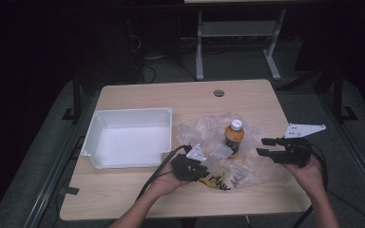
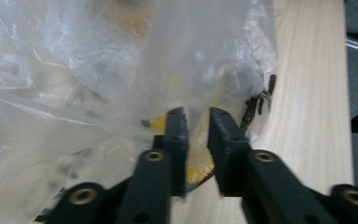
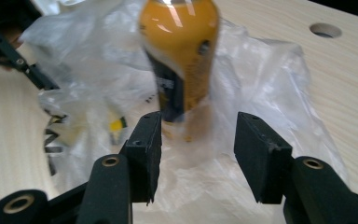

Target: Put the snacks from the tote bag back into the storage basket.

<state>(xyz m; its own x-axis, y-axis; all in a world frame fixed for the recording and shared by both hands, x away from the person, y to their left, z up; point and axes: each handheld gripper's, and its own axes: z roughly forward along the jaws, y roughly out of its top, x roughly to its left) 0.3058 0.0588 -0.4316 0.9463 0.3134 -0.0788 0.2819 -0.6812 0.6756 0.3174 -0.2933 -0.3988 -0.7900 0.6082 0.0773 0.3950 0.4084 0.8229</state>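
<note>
- My bottle (image 3: 182, 56) is blurred in the right gripper view, its cap cut off by the top edge.
- The crumpled plastic bag (image 2: 121, 70) hides its contents from my left gripper (image 2: 196, 122); its print is unreadable.

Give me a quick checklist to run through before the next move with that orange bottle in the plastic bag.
1. Bottle upright on the plastic bag: ok.
2. Right gripper open, nothing between the jaws: ok.
3. Right gripper lined up with the bottle: ok in the right gripper view, bottle ahead between the jaws.
4. Left gripper gripping the bag edge: not ok, a gap shows between the jaws.
5. White bin empty and within reach beside the bag: ok.
6. Bottle cap tight: cannot tell.
</note>
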